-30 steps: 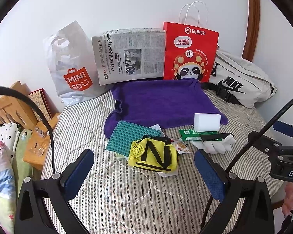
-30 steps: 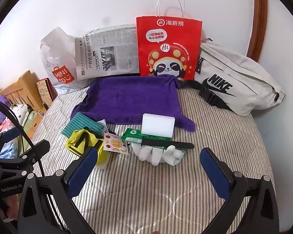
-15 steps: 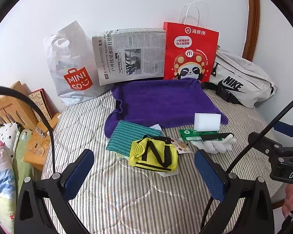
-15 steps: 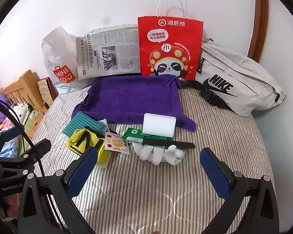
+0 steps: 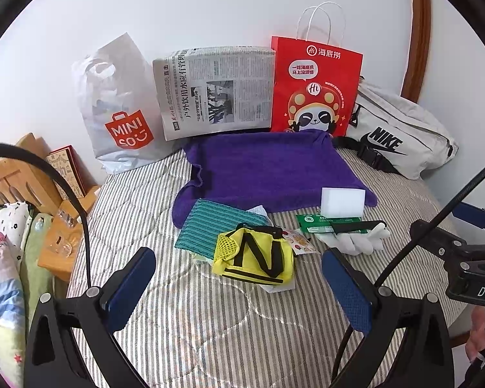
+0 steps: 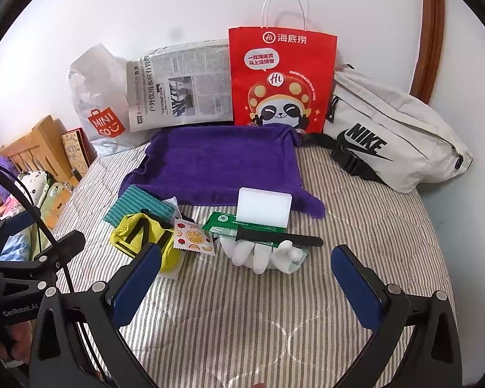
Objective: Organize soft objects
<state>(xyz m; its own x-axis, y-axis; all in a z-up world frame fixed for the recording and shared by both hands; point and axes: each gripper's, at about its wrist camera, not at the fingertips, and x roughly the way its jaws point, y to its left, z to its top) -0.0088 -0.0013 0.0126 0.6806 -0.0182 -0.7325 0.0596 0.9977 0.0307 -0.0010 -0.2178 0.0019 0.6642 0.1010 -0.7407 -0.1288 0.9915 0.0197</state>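
Observation:
A purple towel (image 5: 268,171) (image 6: 223,165) lies spread on the striped bed. In front of it sit a teal cloth (image 5: 216,228) (image 6: 139,205), a yellow mesh bag (image 5: 255,258) (image 6: 139,232), a white sponge block (image 5: 341,202) (image 6: 263,207), a green packet with a black comb (image 6: 268,231) and white gloves (image 5: 355,242) (image 6: 262,253). My left gripper (image 5: 239,286) hovers open just short of the yellow bag. My right gripper (image 6: 245,284) hovers open in front of the gloves. Neither holds anything.
Against the wall stand a white Miniso bag (image 5: 119,113), a newspaper (image 5: 216,93), a red paper bag (image 5: 313,93) (image 6: 281,80) and a grey Nike bag (image 6: 394,135). A wooden headboard (image 5: 13,174) and pillows lie to the left. Striped bedding (image 6: 242,317) stretches below the grippers.
The right wrist view has crept slightly closer to the gloves and sponge. The left gripper has barely moved. Both stay open.

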